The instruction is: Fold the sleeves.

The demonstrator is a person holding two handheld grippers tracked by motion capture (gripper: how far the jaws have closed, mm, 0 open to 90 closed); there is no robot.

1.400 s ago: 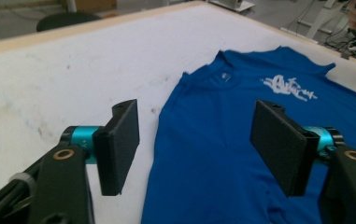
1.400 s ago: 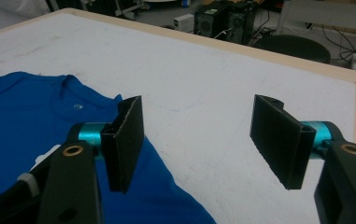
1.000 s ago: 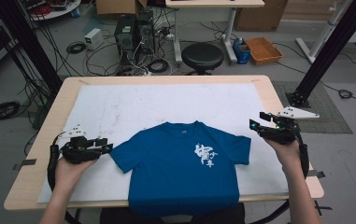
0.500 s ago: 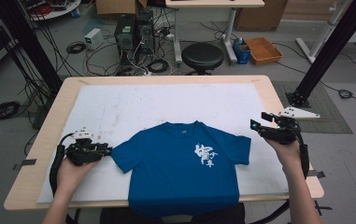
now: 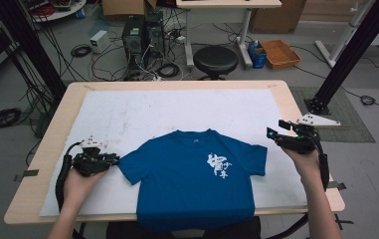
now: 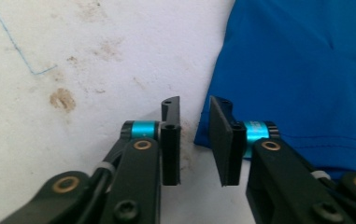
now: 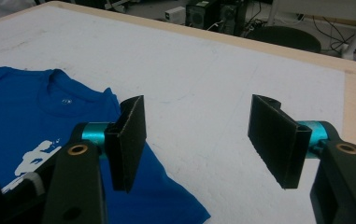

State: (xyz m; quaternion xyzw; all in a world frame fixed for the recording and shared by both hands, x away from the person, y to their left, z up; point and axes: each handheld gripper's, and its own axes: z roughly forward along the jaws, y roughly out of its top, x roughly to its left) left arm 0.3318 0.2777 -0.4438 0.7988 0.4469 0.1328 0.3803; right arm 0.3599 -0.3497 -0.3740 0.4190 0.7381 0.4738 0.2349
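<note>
Blue shirt, left tool nearer

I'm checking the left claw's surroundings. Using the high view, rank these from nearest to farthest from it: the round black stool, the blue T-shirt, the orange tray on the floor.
1. Blue T-shirt: on the table, its sleeve right beside the left claw.
2. Round black stool: on the floor past the table's far edge.
3. Orange tray: on the floor, farther right, beyond the stool.

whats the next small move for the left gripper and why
Probably nudge the left gripper toward the blue t-shirt sleeve edge. Its jaws have just been closing, yet nothing lies between them; the sleeve sits just beside one jaw.
</note>
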